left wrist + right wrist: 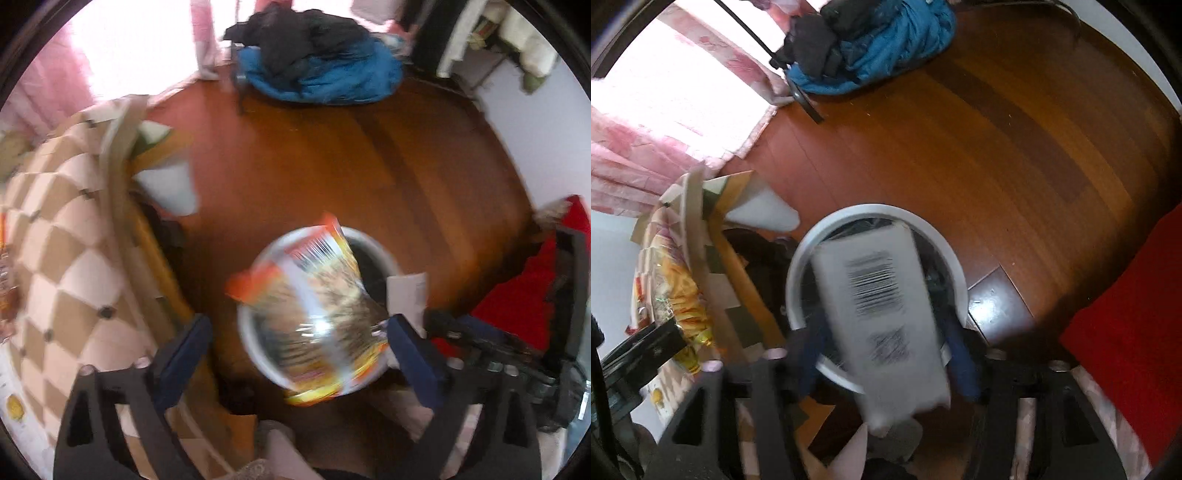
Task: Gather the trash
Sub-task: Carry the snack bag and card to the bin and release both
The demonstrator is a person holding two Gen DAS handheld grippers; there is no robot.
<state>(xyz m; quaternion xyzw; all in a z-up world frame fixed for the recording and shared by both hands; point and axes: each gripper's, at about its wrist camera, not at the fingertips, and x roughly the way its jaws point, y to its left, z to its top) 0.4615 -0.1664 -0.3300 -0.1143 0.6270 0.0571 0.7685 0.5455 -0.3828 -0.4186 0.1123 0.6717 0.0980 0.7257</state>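
Snack wrapper (317, 314) long axis toward bin (373, 240) | left fingers (410, 343) spread | right fingers (960, 358) spread beside box (882, 314)

No legible text; blurred barcodes on white box (882, 317) and snack bag (317, 306)

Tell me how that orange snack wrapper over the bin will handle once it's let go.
The snack wrapper looks like thin, shiny foil film, so probably floppy and very light. It spans much of the white bin rim, so it may drape or catch there rather than drop in. The glossy surface suggests it could slip from the left gripper fingers.
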